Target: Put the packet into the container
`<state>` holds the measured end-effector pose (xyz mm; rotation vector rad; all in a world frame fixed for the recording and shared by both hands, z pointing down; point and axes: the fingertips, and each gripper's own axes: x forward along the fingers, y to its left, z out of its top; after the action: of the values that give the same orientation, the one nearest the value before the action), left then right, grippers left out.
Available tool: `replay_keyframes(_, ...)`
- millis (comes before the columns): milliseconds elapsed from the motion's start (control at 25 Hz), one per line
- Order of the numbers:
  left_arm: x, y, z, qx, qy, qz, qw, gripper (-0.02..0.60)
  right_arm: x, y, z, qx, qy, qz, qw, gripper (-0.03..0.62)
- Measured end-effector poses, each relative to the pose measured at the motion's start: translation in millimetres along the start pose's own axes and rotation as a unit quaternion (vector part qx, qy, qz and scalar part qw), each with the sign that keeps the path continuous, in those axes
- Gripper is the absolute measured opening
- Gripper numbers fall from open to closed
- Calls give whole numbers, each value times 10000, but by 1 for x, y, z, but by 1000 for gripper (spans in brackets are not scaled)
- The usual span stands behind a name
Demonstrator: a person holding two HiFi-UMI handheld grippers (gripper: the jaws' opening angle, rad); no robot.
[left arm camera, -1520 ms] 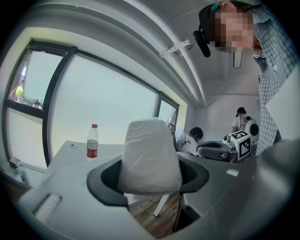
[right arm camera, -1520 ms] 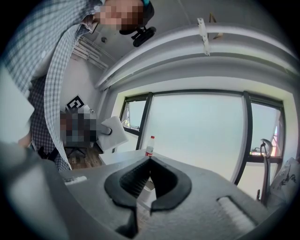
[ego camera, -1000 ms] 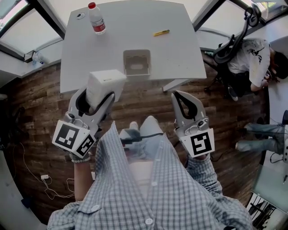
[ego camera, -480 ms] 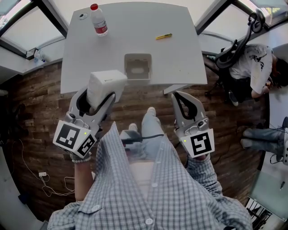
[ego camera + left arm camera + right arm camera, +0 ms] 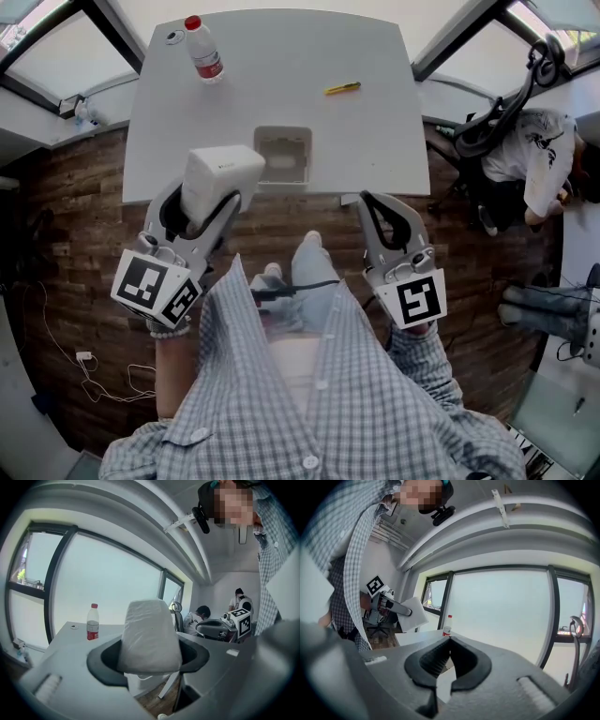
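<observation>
My left gripper (image 5: pixel 214 189) is shut on a white packet (image 5: pixel 216 179), held above the wooden floor just in front of the table's near edge. In the left gripper view the packet (image 5: pixel 149 635) stands up between the jaws. A small beige container (image 5: pixel 283 155) sits open at the near edge of the white table (image 5: pixel 272 84), to the right of the packet and beyond it. My right gripper (image 5: pixel 373 201) is shut with nothing in it, also short of the table edge; its jaws (image 5: pixel 449 644) meet at the tips.
A water bottle with a red cap (image 5: pixel 202 52) stands at the table's far left, beside a small round object (image 5: pixel 171 37). A yellow pen (image 5: pixel 341 88) lies at the far right. A seated person (image 5: pixel 534 155) is on the right.
The table has slid slightly nearer and lower in the head view as I step forward. Both grippers keep their pose; the packet stays held.
</observation>
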<state>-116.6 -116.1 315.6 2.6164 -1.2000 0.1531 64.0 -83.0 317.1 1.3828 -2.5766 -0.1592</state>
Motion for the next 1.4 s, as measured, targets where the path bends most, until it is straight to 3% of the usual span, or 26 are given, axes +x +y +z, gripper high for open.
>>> replay_keyframes(680,59,-11,4,37,222,386,9990,278,25,-68,-6,78,-195,416,9989,2)
replay_keyframes(1400,93,-21,-14,131,521,715,9960,279,20,-117,-18,121,-294,564,9979,2)
